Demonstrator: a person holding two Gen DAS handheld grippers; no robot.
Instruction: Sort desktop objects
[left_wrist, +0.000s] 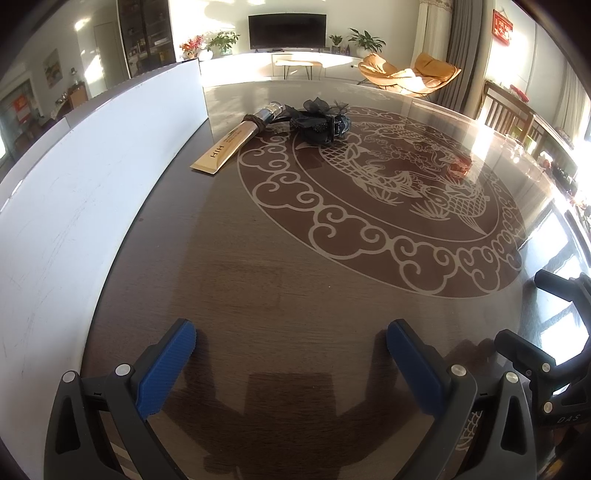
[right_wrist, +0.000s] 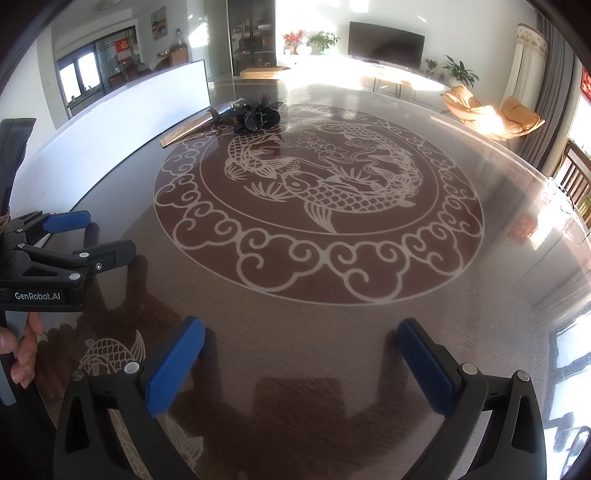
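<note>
Both pairs of tongs hover low over the dark, glossy round desk (left_wrist: 280, 280) with its pale fish-and-cloud medallion, and both grip nothing. The left tongs (left_wrist: 291, 354) have their blue ribbed pads spread wide apart, only bare desk between them. The right tongs (right_wrist: 301, 354) stand just as wide, with an empty gap over the near rim of the medallion.

Well ahead of the left tongs, slightly to their left, lies a flat gold-coloured tube with a shiny silver cap (left_wrist: 236, 142), its crimped end pointing back toward the tongs. Touching its cap end on the right is a black fabric flower hair clip (left_wrist: 321, 120). A thin dark-brown loop, perhaps a hair tie (left_wrist: 255, 120), wraps the tube near its cap. From the right tongs this cluster sits far ahead and to the left.

A tall white board (left_wrist: 85, 184) stands along the desk's edge, left of the left tongs and just beside the tube.

In the right wrist view the left tongs appear at the far left, held by a person's hand (right_wrist: 22, 354).
</note>
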